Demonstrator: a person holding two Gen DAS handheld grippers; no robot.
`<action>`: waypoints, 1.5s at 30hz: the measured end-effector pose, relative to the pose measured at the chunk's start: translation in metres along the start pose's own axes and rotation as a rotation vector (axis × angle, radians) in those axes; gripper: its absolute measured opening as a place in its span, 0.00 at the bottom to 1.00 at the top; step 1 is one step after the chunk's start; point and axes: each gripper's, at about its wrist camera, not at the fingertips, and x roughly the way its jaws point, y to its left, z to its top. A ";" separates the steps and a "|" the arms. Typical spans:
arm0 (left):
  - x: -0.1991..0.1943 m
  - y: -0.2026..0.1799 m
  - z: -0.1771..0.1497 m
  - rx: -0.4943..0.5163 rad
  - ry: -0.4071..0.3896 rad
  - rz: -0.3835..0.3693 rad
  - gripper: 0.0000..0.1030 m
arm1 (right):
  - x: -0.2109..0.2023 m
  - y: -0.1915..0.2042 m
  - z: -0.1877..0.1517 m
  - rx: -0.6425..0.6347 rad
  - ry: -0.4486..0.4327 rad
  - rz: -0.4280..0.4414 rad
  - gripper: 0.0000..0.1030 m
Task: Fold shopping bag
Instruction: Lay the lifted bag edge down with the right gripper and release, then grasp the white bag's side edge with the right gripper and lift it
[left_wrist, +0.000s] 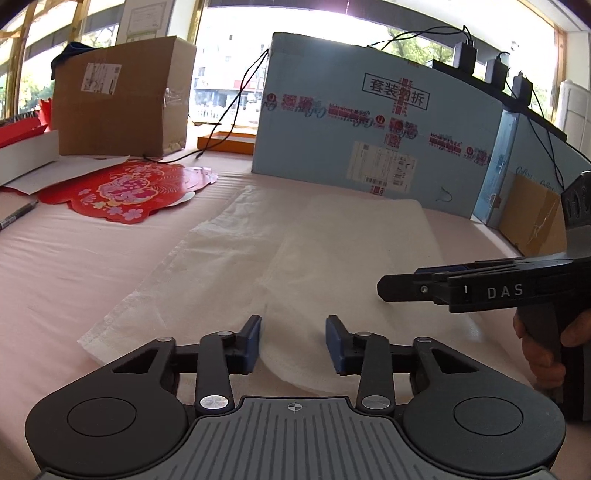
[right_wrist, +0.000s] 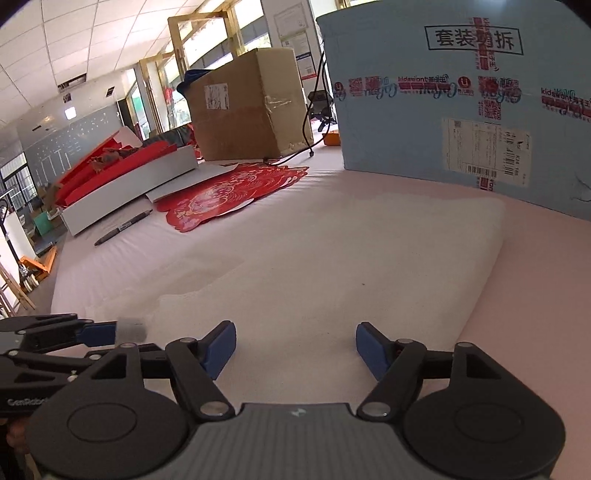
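The white non-woven shopping bag (left_wrist: 332, 240) (right_wrist: 332, 258) lies flat on the pink table cover, with a narrower layer folded over a wider one. My left gripper (left_wrist: 293, 343) is at the bag's near edge with bag fabric between its blue pads. In the right wrist view a tuft of that fabric sits pinched at the left gripper's tip (right_wrist: 120, 330). My right gripper (right_wrist: 295, 349) is open over the bag's near right part with nothing between its fingers. The left wrist view shows it from the side (left_wrist: 384, 288), held by a hand (left_wrist: 546, 354).
A large light-blue carton (left_wrist: 369, 129) stands just behind the bag. A brown cardboard box (left_wrist: 122, 99) stands at the back left. Red paper cut-outs (left_wrist: 122, 192), a pen (left_wrist: 16, 216) and a white tray of red items (right_wrist: 129, 177) lie to the left.
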 end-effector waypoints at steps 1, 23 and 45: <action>-0.001 0.002 0.001 -0.002 -0.010 0.001 0.07 | -0.006 -0.001 0.002 0.023 -0.013 0.016 0.71; -0.026 -0.019 0.002 0.312 -0.174 0.301 0.80 | 0.006 -0.098 0.031 0.440 -0.087 -0.041 0.72; -0.008 -0.022 -0.020 0.292 -0.046 0.043 0.91 | 0.077 -0.130 0.072 0.632 0.149 0.323 0.76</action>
